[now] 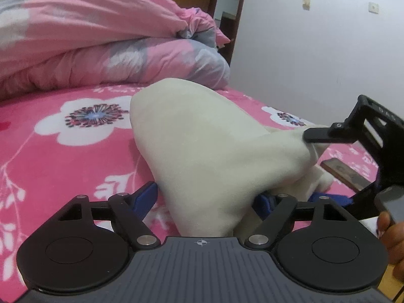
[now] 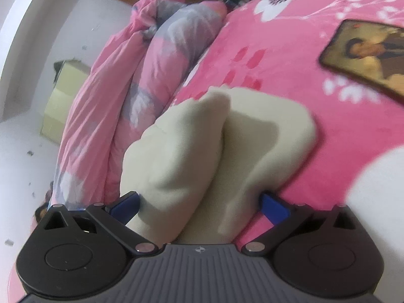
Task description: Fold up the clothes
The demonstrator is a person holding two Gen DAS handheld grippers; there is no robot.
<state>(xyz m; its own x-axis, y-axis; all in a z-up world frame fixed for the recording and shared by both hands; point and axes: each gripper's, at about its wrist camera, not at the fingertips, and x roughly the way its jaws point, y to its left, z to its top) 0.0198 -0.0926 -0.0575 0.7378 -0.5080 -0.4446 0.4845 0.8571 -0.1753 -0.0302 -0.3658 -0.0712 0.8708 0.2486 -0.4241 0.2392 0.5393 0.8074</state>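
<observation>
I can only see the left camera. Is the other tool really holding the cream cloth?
Observer: It looks so. On the right camera the cloth fills the right tool and touches both blue pads.
Operator: What's the brown flat thing next to the cloth?
Observer: A card lying flat on the bed, with a picture on its top side.
Operator: Is the cloth smooth on that side?
Observer: No, it is bunched into two humps with a deep crease between them.
</observation>
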